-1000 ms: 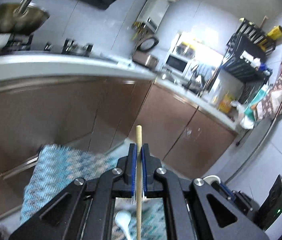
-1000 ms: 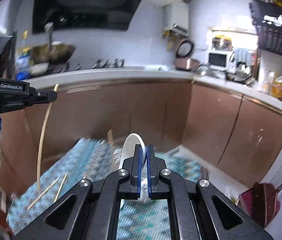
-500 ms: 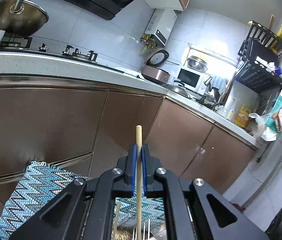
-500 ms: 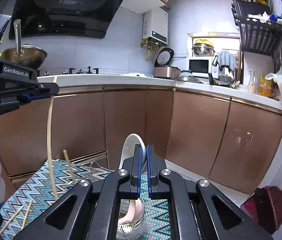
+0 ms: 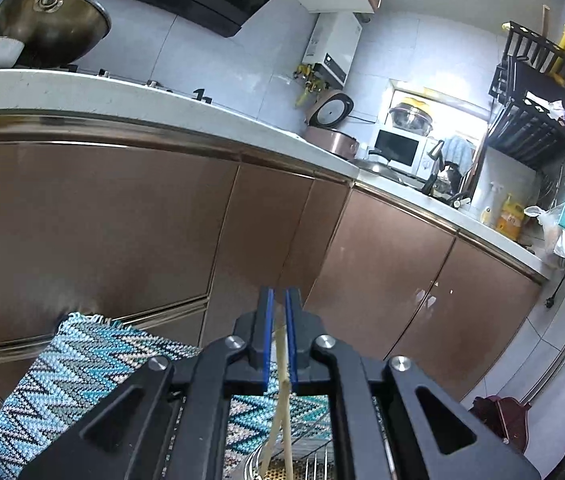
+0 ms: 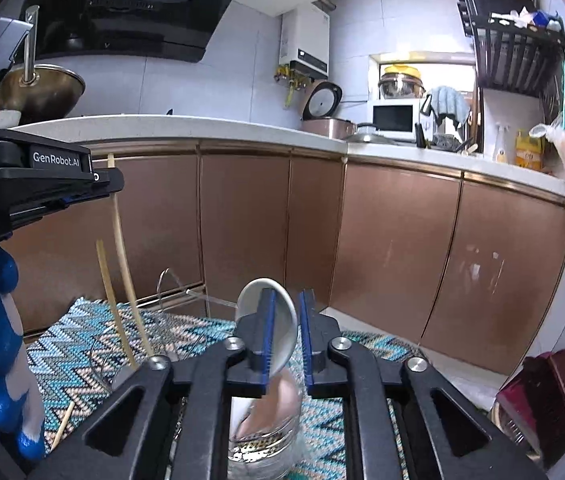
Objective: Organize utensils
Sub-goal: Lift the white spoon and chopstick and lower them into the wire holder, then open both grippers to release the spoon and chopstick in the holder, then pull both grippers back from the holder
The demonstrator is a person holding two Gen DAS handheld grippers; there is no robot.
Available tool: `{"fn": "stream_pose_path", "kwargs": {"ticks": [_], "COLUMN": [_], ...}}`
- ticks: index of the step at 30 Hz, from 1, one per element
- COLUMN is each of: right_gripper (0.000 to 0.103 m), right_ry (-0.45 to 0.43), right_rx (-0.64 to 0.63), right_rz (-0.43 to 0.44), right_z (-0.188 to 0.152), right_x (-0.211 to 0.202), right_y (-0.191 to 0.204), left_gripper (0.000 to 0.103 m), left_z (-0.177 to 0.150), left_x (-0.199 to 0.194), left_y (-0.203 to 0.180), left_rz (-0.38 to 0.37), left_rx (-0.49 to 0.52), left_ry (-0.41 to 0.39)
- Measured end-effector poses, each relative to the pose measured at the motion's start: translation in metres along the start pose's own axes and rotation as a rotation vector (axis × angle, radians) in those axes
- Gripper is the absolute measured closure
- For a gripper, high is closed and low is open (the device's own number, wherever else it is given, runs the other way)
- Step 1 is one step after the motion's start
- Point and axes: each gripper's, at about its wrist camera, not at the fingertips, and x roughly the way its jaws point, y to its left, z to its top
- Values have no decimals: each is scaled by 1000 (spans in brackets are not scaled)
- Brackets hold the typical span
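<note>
The left gripper [image 5: 278,336] has its jaws drawn almost together on a pale chopstick [image 5: 282,364], which stands between the blue pads at the lower centre of the left wrist view. In the right wrist view this chopstick runs through the gripper tip at the left edge. Its top pokes out above, and its lower end slants down towards a metal holder [image 6: 242,456] at the bottom centre. A second chopstick [image 6: 110,292] leans just beside it.

The right gripper [image 6: 284,332] is letting go, its jaws opening. A white spoon [image 6: 278,316] stands between them, bowl up and resting against the left pad, with the right pad clear of it. Its handle goes down into the holder.

The holder sits on a blue zigzag mat [image 5: 74,360]. Another chopstick [image 6: 62,424] lies loose on the mat at the lower left. Brown cabinet doors [image 6: 242,220] fill the middle of the frame behind.
</note>
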Motion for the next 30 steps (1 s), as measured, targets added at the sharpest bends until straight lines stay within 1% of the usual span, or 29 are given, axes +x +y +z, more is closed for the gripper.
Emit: {"fn": "stream_pose_path", "kwargs": {"ticks": [2,3,4,5,6,8,10,12,13,15,17,19,23,27,30], "right_gripper": [85,83,78,74,73,70,67,64,62,59,54,51,49,47,45], "right_ry": [0,-1,-3,-4,-2,1,0,0,-1,-12,-20,-33,-55,-81,-89], "right_rx": [10,13,18,22,27,33,40,53,58,63,68,85,128,114,143], "right_rz": [1,0,-3,-3,-3,-8,-17,-24,-26,-40,-51,-65,-79,-103,-97], "right_z": [-3,-3,-4,-3,-3,-1,1,4,6,10,13,16,22,26,27], "right_x": [-6,-8,-12,-15,-18,-26,-34,-46,-50,-65,-78,-95,-127,-159,-180], "right_y": [1,1,1,0,-1,-3,-5,-9,-11,-14,-18,-23,-33,-35,-39], "left_gripper": [95,92,89,85,83,81,76,68,67,59,54,54,54,54,53], "left_z": [0,0,1,2,3,6,7,9,11,13,17,20,26,32,34], "left_x": [-5,-9,-13,-19,-23,-35,-47,-59,-65,-80,-94,-110,-142,-179,-201], "left_y": [3,4,5,5,5,5,5,5,6,9,12,19,36,50,61], "left_rz": [1,0,1,-1,-2,-4,0,8,13,34,52,77,110,154,179], "left_rx": [-4,-7,-6,-4,-2,4,17,29,33,44,49,43,13,8,-15], "left_ry": [1,-2,-4,-9,-11,-18,-21,-22,-24,-29,-35,-43,-46,-64,-64]}}
